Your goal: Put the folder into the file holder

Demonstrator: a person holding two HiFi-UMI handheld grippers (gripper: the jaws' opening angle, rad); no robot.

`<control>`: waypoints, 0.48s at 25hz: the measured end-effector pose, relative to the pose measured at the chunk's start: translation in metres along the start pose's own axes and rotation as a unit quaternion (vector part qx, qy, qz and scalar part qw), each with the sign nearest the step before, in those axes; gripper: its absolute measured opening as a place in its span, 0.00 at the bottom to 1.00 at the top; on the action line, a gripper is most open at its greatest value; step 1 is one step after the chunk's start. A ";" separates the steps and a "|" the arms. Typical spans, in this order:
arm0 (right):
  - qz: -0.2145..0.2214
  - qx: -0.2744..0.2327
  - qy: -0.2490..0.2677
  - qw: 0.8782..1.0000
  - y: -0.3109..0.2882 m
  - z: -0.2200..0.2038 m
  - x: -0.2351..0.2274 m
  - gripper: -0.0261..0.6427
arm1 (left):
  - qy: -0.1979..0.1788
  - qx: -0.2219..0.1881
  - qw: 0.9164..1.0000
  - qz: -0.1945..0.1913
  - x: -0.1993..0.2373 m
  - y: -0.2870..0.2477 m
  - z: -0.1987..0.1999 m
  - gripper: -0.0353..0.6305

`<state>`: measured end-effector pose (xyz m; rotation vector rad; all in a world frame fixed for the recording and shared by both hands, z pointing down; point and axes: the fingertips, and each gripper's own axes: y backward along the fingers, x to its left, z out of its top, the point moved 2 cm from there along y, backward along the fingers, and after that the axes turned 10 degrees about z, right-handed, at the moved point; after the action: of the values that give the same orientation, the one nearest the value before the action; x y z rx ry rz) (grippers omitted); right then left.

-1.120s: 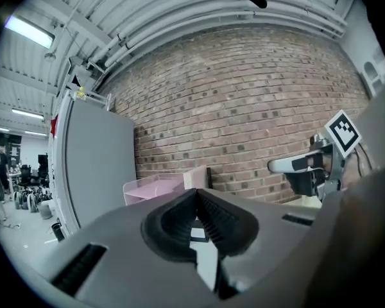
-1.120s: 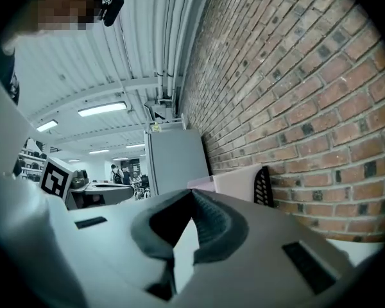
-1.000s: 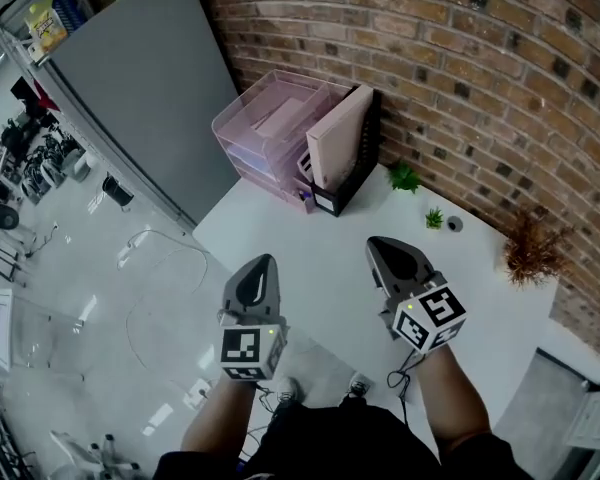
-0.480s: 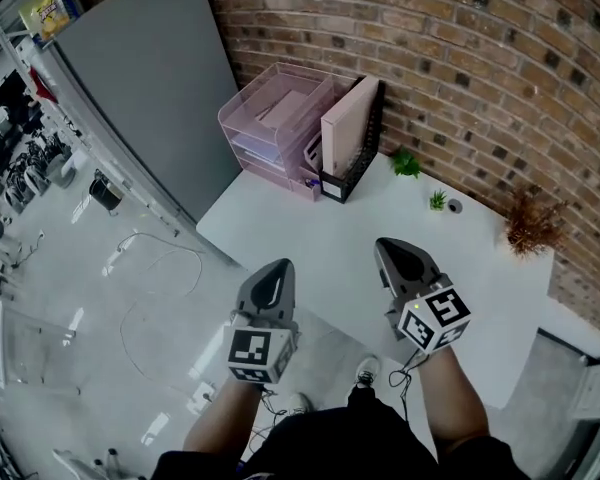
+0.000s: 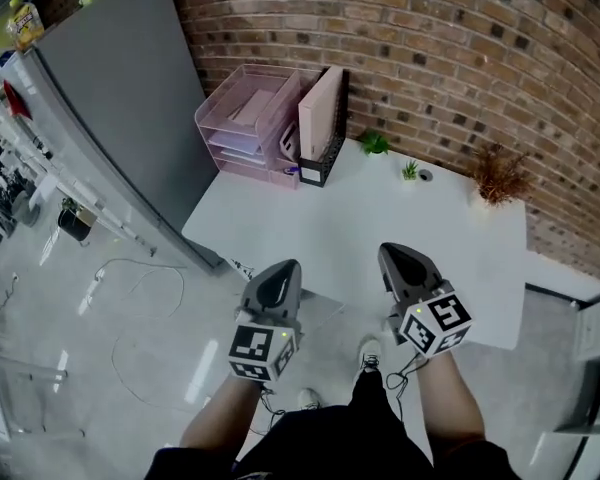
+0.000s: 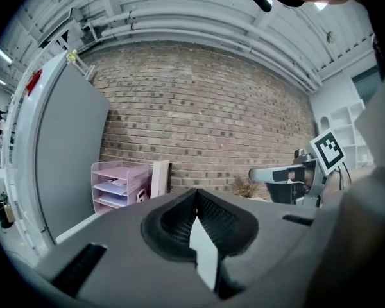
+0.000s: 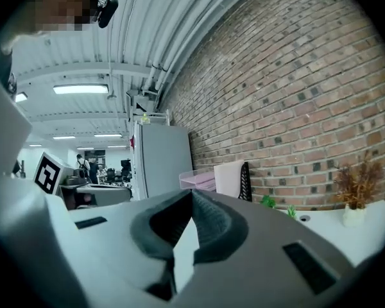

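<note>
A pale pink folder (image 5: 318, 113) stands upright in the black file holder (image 5: 327, 158) at the back left of the white table (image 5: 380, 223), against the brick wall. My left gripper (image 5: 277, 280) hovers at the table's near edge, shut and holding nothing. My right gripper (image 5: 400, 262) is beside it over the table's front, shut and empty as well. Far ahead in the left gripper view are the folder (image 6: 160, 178) and the right gripper (image 6: 289, 177). The right gripper view shows the folder (image 7: 229, 178) in its holder (image 7: 245, 181).
Pink stacked letter trays (image 5: 240, 128) stand left of the holder. Two small green plants (image 5: 373, 143) (image 5: 410, 170) and a dried plant in a white pot (image 5: 497, 176) line the wall. A tall grey cabinet (image 5: 110, 98) stands left of the table. Cables lie on the floor (image 5: 130, 298).
The view has drawn back from the table, so the holder and trays look smaller and farther off. Both grippers stay shut and side by side.
</note>
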<state>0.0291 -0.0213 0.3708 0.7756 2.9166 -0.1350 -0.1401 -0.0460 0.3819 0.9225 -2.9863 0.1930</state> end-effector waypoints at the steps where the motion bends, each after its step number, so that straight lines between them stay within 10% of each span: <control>1: -0.010 0.000 0.000 1.000 0.007 -0.002 0.004 0.04 | 0.001 0.001 1.000 -0.009 -0.002 0.004 -0.002 0.06; 12: -0.076 0.009 0.013 0.997 0.069 -0.001 0.027 0.04 | 0.005 -0.003 0.997 -0.073 -0.033 0.026 0.000 0.06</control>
<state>0.0401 0.0518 0.3638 0.5620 3.0019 -0.1653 -0.1271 -0.0058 0.3769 1.1301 -2.8930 0.1871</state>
